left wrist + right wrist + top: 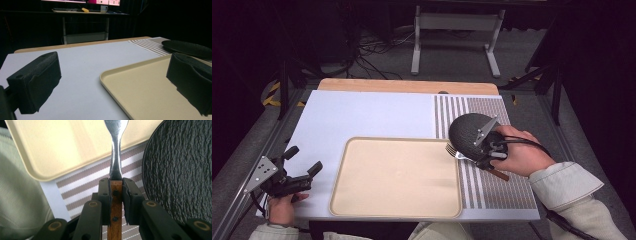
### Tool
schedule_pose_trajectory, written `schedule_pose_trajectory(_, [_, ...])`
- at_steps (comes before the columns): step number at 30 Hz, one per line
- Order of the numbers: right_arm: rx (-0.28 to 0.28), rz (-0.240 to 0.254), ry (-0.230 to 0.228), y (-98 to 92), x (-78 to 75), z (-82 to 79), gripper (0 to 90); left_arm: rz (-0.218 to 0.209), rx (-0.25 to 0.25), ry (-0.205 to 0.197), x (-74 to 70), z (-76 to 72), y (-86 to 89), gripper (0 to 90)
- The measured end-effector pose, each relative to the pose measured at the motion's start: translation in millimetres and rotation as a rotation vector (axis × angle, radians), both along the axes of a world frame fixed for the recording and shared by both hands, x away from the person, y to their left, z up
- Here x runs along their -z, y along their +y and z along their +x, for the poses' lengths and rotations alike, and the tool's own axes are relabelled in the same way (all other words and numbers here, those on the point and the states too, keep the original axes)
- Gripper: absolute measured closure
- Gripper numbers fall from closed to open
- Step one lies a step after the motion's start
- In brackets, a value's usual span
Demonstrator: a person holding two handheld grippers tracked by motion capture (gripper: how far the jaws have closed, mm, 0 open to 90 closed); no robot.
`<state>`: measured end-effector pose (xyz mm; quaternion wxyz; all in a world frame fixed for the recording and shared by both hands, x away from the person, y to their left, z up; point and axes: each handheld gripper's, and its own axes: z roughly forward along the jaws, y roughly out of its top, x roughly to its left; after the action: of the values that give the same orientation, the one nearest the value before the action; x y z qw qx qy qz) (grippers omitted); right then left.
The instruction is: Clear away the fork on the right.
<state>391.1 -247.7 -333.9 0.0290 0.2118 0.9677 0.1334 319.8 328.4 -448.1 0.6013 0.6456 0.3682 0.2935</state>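
Item: wood-handled fork (115, 165), pinched in my right claw (116, 192), long axis pointing left toward the beige tray (395, 177) just beside it; left claw (302, 160) spread, idle at the bench's near-left.

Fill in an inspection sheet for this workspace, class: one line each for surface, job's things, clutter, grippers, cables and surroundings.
Surface: white table top, striped placemat at its right.
Job's things: empty beige tray; wooden-handled fork; black textured plate on the placemat.
Clutter: nothing seen.
Grippers: left gripper open, beside the tray; right gripper shut on the fork's handle.
Cables: black cable trails from the right gripper; tangled cables on the floor.
Surroundings: dark room, grey metal stand beyond the table.
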Motion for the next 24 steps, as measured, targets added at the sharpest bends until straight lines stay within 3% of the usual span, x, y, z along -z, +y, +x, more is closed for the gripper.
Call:
schedule_pose_trajectory(4, [0.078, 0.031, 0.029, 8.7, -0.9, -0.7, 77.7, -0.001, 0.0, 0.0, 0.0, 0.1, 0.0, 0.0])
schedule_pose_trajectory(9, [0.116, 0.044, 0.029, 17.8, -1.0, -1.3, 77.7, -0.002, 0.001, 0.0, 0.0, 0.0, -0.2, 0.0])
schedule_pose_trajectory(24, [0.305, 0.092, 0.11, 61.8, 7.7, -6.3, 77.7, -0.001, 0.003, -0.002, -0.4, -0.3, 0.2, 0.0])
